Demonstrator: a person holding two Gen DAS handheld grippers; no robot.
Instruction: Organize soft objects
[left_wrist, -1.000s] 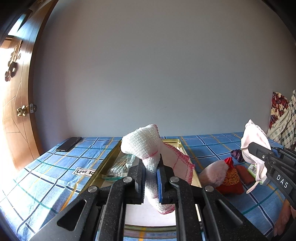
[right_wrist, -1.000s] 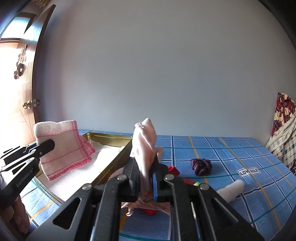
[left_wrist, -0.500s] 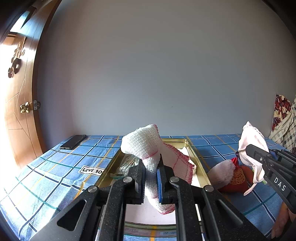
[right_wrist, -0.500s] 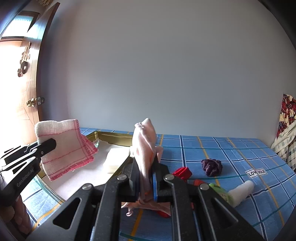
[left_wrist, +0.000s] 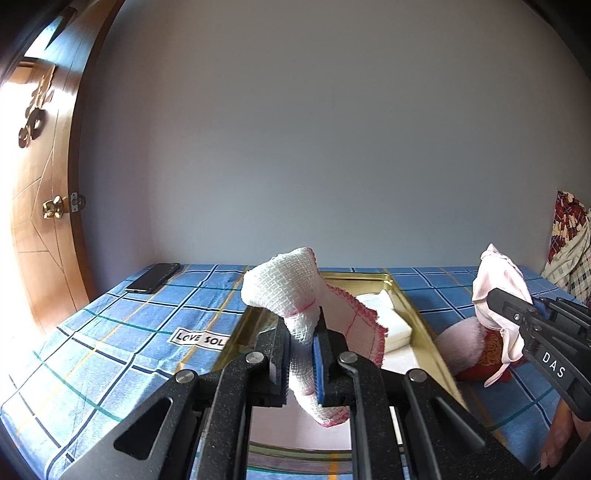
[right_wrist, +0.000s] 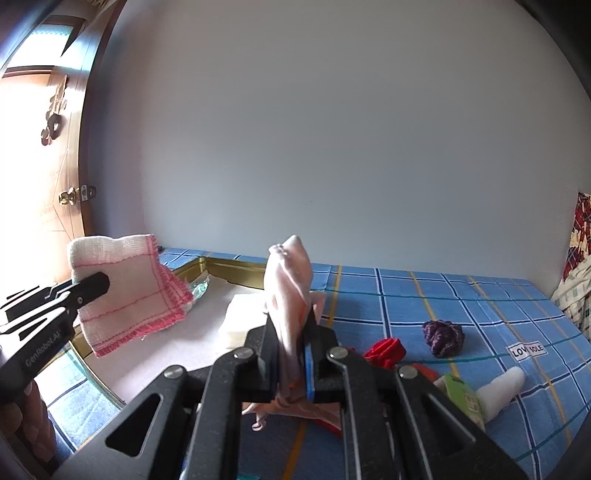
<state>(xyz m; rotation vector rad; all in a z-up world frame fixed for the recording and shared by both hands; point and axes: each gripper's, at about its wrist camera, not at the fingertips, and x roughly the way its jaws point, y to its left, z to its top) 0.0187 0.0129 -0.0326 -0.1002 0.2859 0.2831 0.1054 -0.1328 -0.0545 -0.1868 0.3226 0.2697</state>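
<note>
Left tool (left_wrist: 301, 345): clamped on a white waffle-weave cloth with pink stitched edging (left_wrist: 295, 291), held above the near end of the gold tray (left_wrist: 413, 314)
Right tool (right_wrist: 291, 347): clamped on a pale pink fabric piece (right_wrist: 290, 280) that stands up from its jaws, just right of the tray rim
Change: over the last second the right-wrist view has slid toward the tray; a white folded pad (right_wrist: 238, 321) on the tray floor has come into sight ahead of this tool, and the purple knitted bundle (right_wrist: 443, 336) now sits further right
Meaning: both cloths look carried in for placing in the tray; neither is released yet
Edges: raised tray rim lies between the right tool and the tray floor, so the fabric must clear it
Open room: bare white tray floor ahead of the left tool, short of the pad; red item (right_wrist: 384, 350) and white roll (right_wrist: 502, 384) crowd the bed (right_wrist: 480, 295) to the right tool's right
</note>
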